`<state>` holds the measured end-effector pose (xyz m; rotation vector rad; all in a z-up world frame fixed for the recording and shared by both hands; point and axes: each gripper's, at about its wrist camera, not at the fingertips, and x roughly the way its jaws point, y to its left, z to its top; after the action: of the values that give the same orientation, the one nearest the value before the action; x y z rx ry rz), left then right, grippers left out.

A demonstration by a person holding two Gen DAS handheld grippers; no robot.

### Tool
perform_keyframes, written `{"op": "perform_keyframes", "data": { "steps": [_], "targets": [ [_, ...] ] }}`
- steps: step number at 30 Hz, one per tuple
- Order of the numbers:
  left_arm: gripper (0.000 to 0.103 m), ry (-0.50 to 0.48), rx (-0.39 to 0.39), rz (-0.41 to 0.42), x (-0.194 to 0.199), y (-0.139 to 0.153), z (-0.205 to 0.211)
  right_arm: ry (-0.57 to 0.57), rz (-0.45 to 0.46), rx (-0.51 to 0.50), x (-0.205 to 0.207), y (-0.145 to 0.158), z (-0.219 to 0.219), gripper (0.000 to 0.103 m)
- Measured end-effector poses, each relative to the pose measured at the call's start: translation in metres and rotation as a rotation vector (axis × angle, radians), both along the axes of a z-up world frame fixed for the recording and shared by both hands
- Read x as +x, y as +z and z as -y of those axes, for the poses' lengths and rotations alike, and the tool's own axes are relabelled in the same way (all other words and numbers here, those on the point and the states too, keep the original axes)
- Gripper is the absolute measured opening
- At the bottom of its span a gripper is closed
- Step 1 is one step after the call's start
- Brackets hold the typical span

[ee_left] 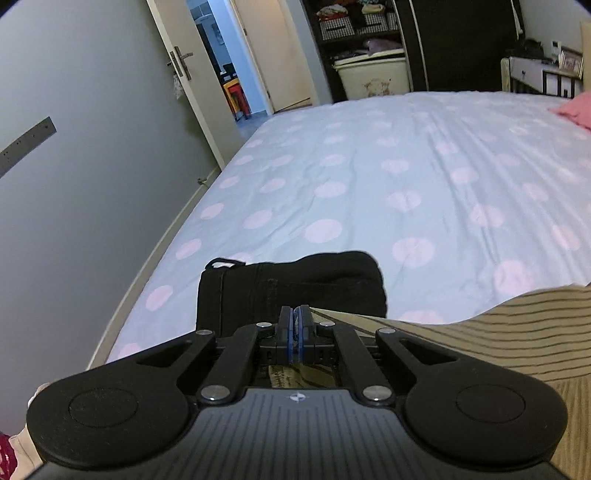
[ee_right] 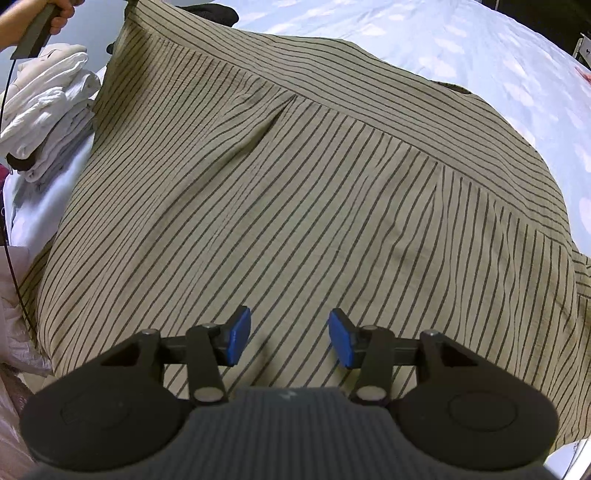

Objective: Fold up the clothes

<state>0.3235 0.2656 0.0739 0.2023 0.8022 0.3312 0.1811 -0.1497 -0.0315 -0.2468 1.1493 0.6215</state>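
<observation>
An olive shirt with thin dark stripes (ee_right: 295, 184) lies spread over the bed, and its far left corner is lifted. My left gripper (ee_left: 295, 314) is shut on that raised edge of the striped shirt (ee_left: 498, 332), with cloth trailing off to the right from the blue pads. My right gripper (ee_right: 290, 332) hovers open over the near part of the shirt, nothing between its fingers. A folded black garment (ee_left: 295, 280) rests on the sheet just beyond the left gripper.
The bed has a pale blue sheet with pink dots (ee_left: 369, 166). A pile of folded white clothes (ee_right: 48, 110) sits left of the shirt. A hand (ee_right: 55, 14) shows at top left. A pink item (ee_left: 576, 110) lies far right; a grey wall (ee_left: 74, 166) runs along the bed's left.
</observation>
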Motion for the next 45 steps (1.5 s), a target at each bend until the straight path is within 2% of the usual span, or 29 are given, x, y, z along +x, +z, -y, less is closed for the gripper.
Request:
{"op": "perform_keyframes", "data": {
  "steps": [6,12,17,19,24,31,33,35,39,41,45],
  "targets": [
    [0.001,-0.012,-0.042,-0.030,-0.003,-0.012,-0.003,0.006,-0.003,-0.004,-0.003,0.000,-0.002,0.051],
    [0.001,-0.140,-0.081,-0.085,-0.008,0.000,0.026,0.016,-0.001,0.002,-0.006,0.001,-0.003,0.051],
    [0.001,-0.228,-0.112,-0.146,0.008,0.004,0.067,0.031,0.007,0.013,-0.010,0.004,-0.005,0.051],
    [0.001,-0.249,-0.118,-0.175,0.018,-0.001,0.083,0.032,0.009,0.016,-0.011,0.005,-0.004,0.051],
    [0.001,-0.313,-0.198,-0.253,0.041,-0.027,0.127,0.033,0.009,0.012,-0.010,0.005,-0.003,0.051],
    [0.001,-0.406,-0.271,-0.331,0.054,-0.062,0.169,0.049,0.000,0.010,-0.009,0.003,-0.006,0.051],
    [0.006,-0.417,-0.278,-0.333,0.052,-0.067,0.170,0.053,0.001,0.009,-0.009,0.003,-0.008,0.051],
    [0.016,-0.415,-0.281,-0.332,0.047,-0.066,0.166,0.061,0.004,0.008,-0.009,0.004,-0.011,0.051],
    [0.021,-0.416,-0.279,-0.308,0.030,-0.061,0.148,0.082,0.011,0.007,-0.012,0.006,-0.020,0.051],
    [0.026,-0.410,-0.284,-0.296,0.017,-0.060,0.134,0.089,0.015,0.007,-0.013,0.007,-0.024,0.056],
    [0.029,-0.403,-0.284,-0.291,-0.015,-0.064,0.109,0.107,0.019,0.002,-0.016,0.007,-0.031,0.057]
  ]
}}
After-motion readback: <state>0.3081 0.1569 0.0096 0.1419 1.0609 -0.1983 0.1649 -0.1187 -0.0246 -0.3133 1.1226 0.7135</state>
